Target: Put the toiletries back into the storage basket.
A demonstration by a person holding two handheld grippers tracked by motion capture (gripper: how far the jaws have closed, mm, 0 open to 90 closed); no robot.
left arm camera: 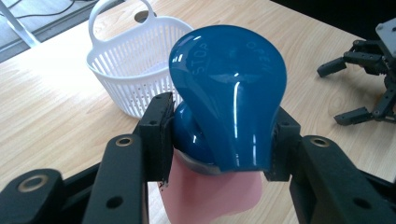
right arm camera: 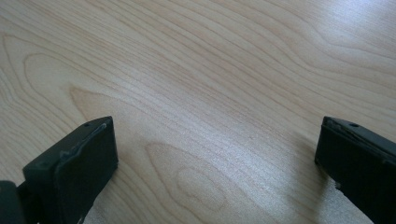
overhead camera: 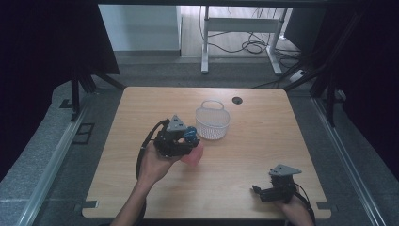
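My left gripper (overhead camera: 188, 143) is shut on a pink bottle (overhead camera: 193, 154) with a glossy blue cap (left arm camera: 229, 93); its jaws clamp the neck just under the cap, and the pink body (left arm camera: 210, 196) hangs below them. It is held above the table, a little left of and nearer than a white mesh basket (overhead camera: 212, 121) with a loop handle, seen at the back in the left gripper view too as the basket (left arm camera: 135, 65). My right gripper (overhead camera: 258, 192) rests low near the table's front right edge, jaws wide open over bare wood (right arm camera: 210, 116), nothing between them.
The light wooden table (overhead camera: 141, 108) has a dark round cable hole (overhead camera: 237, 100) at its back edge. Black curtains flank both sides. A white desk frame with cables (overhead camera: 244, 28) stands on the floor beyond. The right gripper (left arm camera: 369, 88) shows at the right of the left gripper view.
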